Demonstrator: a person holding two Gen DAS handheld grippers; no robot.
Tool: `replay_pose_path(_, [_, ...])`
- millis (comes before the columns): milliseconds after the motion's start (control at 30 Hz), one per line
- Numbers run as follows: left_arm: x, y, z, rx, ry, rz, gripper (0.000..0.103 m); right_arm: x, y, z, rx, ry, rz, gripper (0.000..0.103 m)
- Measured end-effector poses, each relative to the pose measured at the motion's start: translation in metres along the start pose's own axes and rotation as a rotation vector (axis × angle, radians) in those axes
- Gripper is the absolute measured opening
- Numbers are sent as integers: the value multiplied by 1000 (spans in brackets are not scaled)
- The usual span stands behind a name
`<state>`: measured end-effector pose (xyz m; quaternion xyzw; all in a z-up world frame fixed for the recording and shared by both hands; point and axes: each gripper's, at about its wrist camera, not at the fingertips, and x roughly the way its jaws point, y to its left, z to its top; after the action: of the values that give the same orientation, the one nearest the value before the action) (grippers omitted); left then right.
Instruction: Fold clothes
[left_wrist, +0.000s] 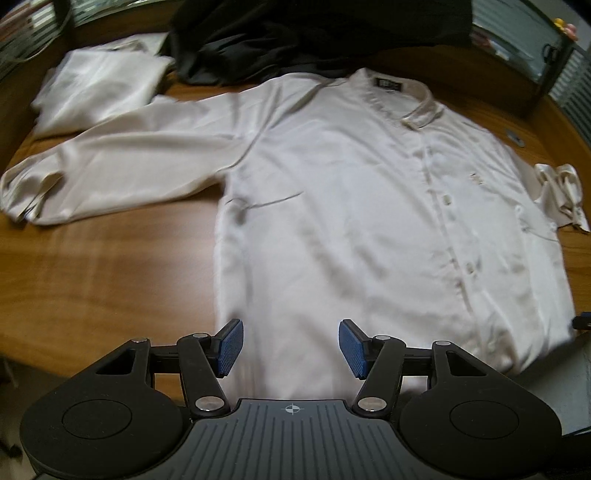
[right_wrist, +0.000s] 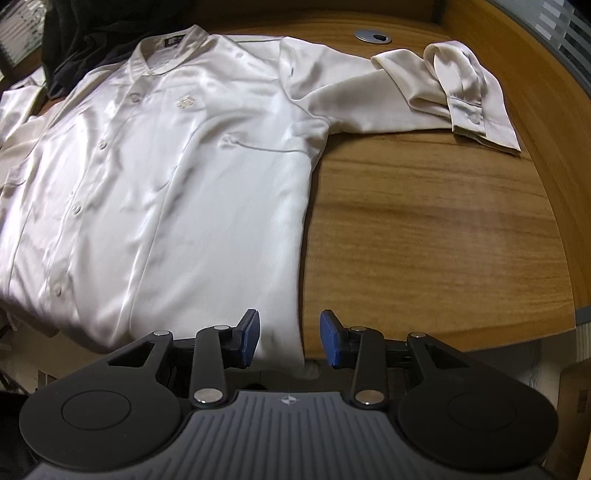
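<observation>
Left claw (left_wrist: 290, 345): the blue-padded jaws are seen spread wide, with nothing pinched; the near hem of the cream satin button-front shirt (left_wrist: 332, 206) lies beneath the gap, and whether the pads touch the cloth cannot be told. Right claw (right_wrist: 290, 338): the jaws are likewise held apart and empty, set over the near right corner of the shirt hem, where the cloth reaches the near edge of the brown wood-grain table (right_wrist: 424, 229).

The shirt is laid flat and face up on the table, buttoned, with the band collar and black neck label at the far end and the hem at the near edge. In the left wrist view the left sleeve (left_wrist: 110, 173) is stretched out to the left, its cuff crumpled. In the right wrist view the right sleeve (right_wrist: 436, 96) is extended to the right and doubled back on itself, the buttoned cuff lying on top.

Beyond the collar a dark, crumpled garment (left_wrist: 295, 40) is heaped at the far side of the table. A folded pale cream garment (left_wrist: 99, 92) is placed at the far left, just beside the dark heap. A round grey cable grommet (right_wrist: 372, 36) is set into the table beyond the right sleeve.
</observation>
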<state>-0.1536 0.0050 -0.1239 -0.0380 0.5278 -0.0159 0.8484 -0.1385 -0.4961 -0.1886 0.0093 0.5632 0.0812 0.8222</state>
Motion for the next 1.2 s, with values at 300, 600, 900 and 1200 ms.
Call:
replay_pose_path(300, [7, 21, -34, 26, 53, 40, 48, 4, 7, -12, 8, 8, -13, 28])
replay_pose_path(600, [24, 25, -55, -11, 87, 24, 29, 7, 12, -11, -2, 12, -50, 26])
replay_pose_path(900, [44, 19, -60, -33, 94, 90, 23, 9, 22, -9, -39, 13, -81, 5])
replay_pose_path(1200, [20, 29, -49, -29, 84, 126, 2, -5, 31, -1, -60, -25, -114, 1])
